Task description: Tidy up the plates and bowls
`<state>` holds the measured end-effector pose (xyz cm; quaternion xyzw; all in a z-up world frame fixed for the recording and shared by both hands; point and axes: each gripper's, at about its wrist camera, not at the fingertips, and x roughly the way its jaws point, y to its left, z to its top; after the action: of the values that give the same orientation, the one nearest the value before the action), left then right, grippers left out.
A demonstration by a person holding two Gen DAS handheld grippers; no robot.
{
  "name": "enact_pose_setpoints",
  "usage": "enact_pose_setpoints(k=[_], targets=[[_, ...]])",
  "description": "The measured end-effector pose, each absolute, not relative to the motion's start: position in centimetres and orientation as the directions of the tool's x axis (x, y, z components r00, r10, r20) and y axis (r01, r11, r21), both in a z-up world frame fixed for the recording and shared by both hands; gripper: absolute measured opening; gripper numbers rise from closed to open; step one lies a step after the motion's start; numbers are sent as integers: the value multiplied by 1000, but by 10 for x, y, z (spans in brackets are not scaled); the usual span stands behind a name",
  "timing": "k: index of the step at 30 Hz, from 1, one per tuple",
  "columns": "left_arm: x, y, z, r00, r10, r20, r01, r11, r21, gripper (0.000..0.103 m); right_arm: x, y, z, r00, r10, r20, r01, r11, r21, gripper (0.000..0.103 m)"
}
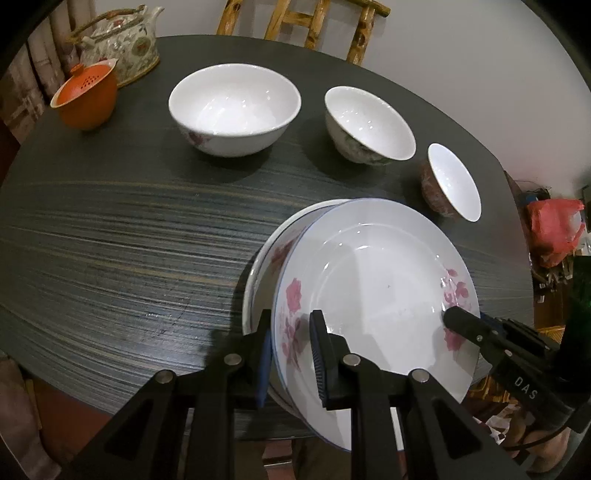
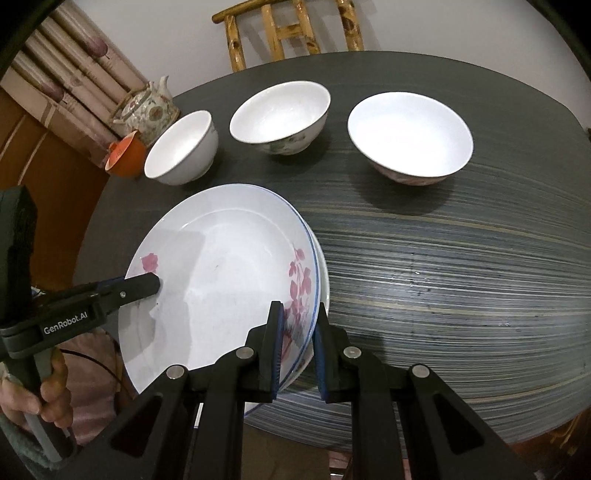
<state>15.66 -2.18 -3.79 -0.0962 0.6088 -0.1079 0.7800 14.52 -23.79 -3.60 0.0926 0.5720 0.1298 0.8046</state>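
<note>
A white plate with pink flowers (image 1: 376, 288) lies on top of another plate (image 1: 273, 243) at the near edge of the dark table (image 1: 110, 240). My left gripper (image 1: 291, 350) straddles the top plate's left rim with a gap at each finger. My right gripper (image 2: 299, 343) straddles the same plate (image 2: 221, 280) at its right rim, also with gaps. Each gripper shows in the other's view, the right in the left wrist view (image 1: 480, 332) and the left in the right wrist view (image 2: 122, 291). Three white bowls stand behind: large (image 1: 234, 107), medium (image 1: 369, 123), small (image 1: 452, 181).
A flowered teapot (image 1: 122, 48) and an orange lidded cup (image 1: 86, 94) stand at the table's far left. A bamboo chair (image 1: 303, 22) is behind the table. A red bag (image 1: 554, 229) and clutter lie on the floor at right.
</note>
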Motion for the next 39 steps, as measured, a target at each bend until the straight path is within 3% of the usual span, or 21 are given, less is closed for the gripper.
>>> enact_pose_setpoints(k=[22,31,39], targets=[[151,-19,-47,224,-279,-934,56,960,-273,19,152,-224,-52,287,283,-915,-107,959,264,17],[155,-18,-47,210,-290,-934,49,957,-286,19,153,-210,-51,308,228,-924,-146,971,191,22],[153,-28,-45,230,-229,-946,93,973,-213,20,152,-209,-53,308,192,-932,-151,977,151,28]])
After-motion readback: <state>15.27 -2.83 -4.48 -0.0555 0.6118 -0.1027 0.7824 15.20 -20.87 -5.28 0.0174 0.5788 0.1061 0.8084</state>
